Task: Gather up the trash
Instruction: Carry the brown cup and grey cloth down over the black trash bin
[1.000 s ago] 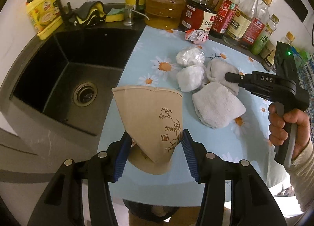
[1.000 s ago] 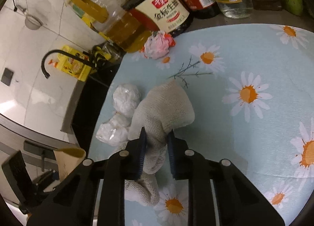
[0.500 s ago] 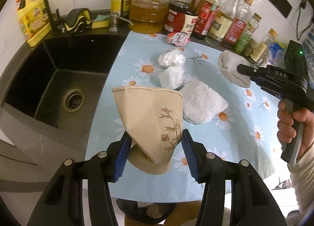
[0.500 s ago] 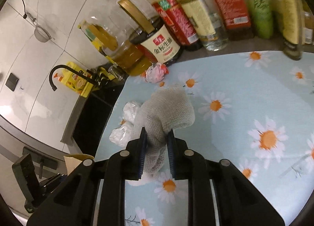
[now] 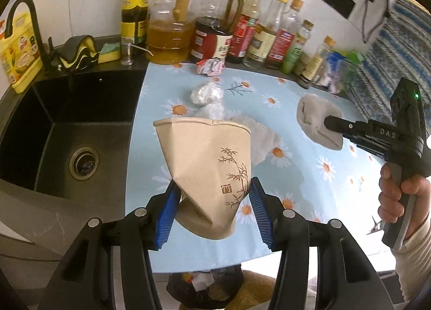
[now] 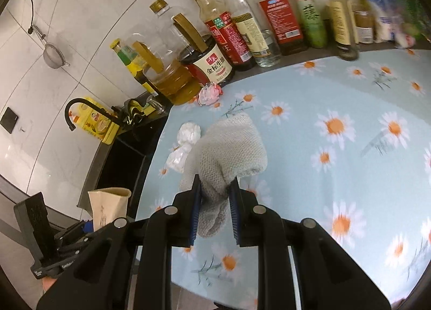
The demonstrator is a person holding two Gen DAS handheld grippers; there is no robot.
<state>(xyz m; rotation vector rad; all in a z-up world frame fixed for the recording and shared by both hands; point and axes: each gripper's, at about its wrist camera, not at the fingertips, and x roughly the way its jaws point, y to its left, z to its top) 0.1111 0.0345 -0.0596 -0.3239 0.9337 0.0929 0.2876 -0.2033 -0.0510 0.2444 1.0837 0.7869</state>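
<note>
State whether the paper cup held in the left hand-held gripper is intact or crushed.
Crushed: the paper cup is creased, its base pinched between the left hand-held gripper pads.

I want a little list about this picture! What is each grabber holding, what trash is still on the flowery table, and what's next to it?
left gripper: jaws shut on the paper cup
right gripper: jaws shut on the grey cloth, lifted off the table
on the flowery tablecloth: two white wads, a pink crumpled wrapper, another cloth behind the cup
beside the table: black sink
at the back: row of sauce bottles
</note>
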